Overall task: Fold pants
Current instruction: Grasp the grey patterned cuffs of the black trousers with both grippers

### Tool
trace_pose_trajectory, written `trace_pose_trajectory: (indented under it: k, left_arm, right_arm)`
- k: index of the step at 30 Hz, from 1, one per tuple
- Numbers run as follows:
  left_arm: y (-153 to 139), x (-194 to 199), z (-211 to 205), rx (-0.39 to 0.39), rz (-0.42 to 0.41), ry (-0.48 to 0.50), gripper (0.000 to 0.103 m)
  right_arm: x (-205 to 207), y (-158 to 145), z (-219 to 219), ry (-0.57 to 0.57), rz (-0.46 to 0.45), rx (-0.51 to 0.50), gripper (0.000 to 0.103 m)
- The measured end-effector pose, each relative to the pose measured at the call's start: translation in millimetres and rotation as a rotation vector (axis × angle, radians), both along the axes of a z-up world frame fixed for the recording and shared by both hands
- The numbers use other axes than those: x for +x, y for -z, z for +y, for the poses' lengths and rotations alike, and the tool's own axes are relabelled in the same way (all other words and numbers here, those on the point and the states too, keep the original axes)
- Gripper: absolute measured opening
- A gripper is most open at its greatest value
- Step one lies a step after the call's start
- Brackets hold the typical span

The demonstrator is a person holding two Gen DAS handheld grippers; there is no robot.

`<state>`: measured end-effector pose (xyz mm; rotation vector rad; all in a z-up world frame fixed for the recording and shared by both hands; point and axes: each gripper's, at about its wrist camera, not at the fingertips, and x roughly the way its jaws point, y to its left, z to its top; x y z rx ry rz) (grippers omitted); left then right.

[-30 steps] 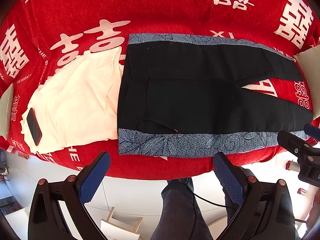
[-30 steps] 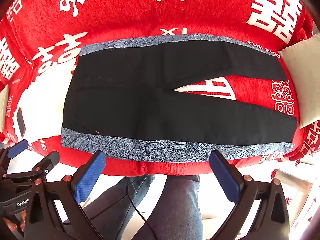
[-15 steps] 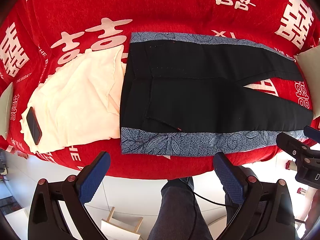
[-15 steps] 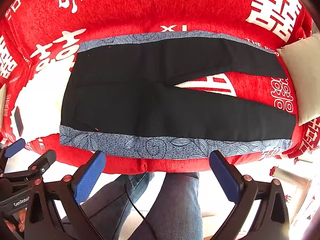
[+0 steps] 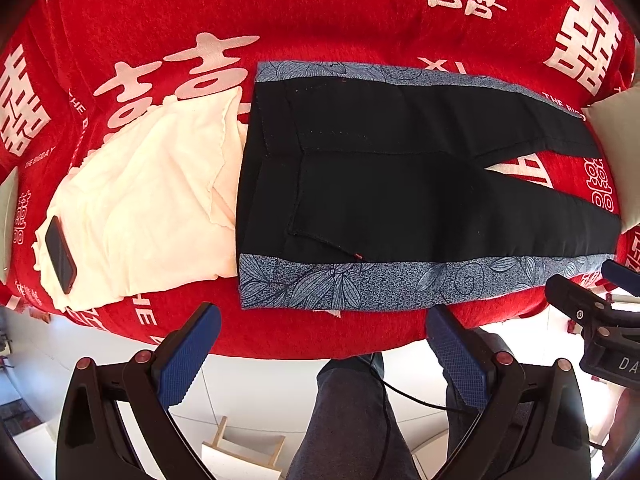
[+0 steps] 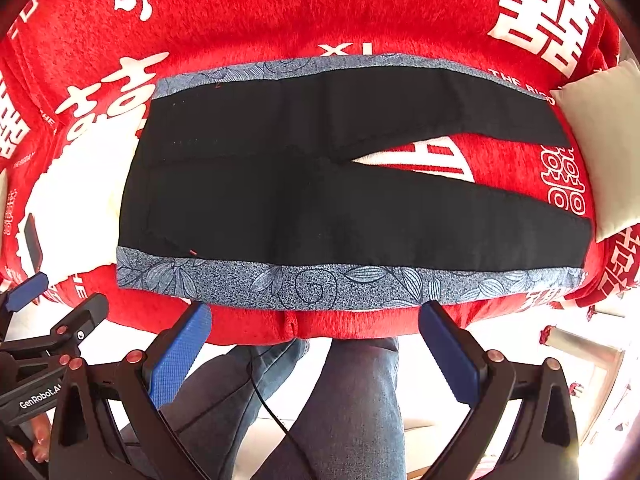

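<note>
A: Pants (image 5: 400,200) first. Where?

B: Flat on the red blanket (image 5: 340,12), spread full length. Waist end lies against a cream cloth (image 5: 140,208); legs run away from that cloth toward a pale pillow (image 6: 600,152). Black fabric, blue leaf-print stripe down each outer side. The legs part near the pillow end, and a wedge of blanket shows between them.

A: Left gripper (image 5: 320,344)?

B: Fingers spread wide, nothing between them. It hangs off the blanket's near edge, just short of the pants' near stripe, at the waist half. Not touching fabric.

A: Right gripper (image 6: 316,340)?

B: Same, jaws wide apart and empty. It sits at the near stripe around mid-leg; from its own camera the blue pads (image 6: 180,356) look close under the stripe's edge, but whether they touch it I cannot tell.

A: Anything else by the pants?

B: A dark phone (image 5: 60,254) on the cream cloth, at the corner far from the waistband. The person's legs (image 6: 340,400) in jeans below the blanket's near edge, with a thin black cable (image 6: 272,408) across them.
</note>
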<state>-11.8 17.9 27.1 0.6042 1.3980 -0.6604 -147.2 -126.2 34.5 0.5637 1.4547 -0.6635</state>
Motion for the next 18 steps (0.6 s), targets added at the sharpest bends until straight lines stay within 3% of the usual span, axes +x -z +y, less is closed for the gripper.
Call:
trace_pose_trajectory:
  k: [6, 13, 18]
  left_arm:
    - [-1.3, 2.4, 0.3, -0.02, 0.009, -0.018, 0.103]
    - [0.0, 7.4, 2.0, -0.08, 0.023, -0.104, 0.103]
    - [25.2, 3.5, 3.3, -0.078, 0.037, -0.18, 0.103]
  right_arm:
    - [-5.1, -0.6, -4.1, 0.041, -0.03, 0.026, 0.103]
    - [-40.8, 11.3, -49.0, 0.333, -0.253, 0.316, 0.103]
    - [-68.0, 24.8, -68.0, 0.386, -0.324, 0.36, 0.103]
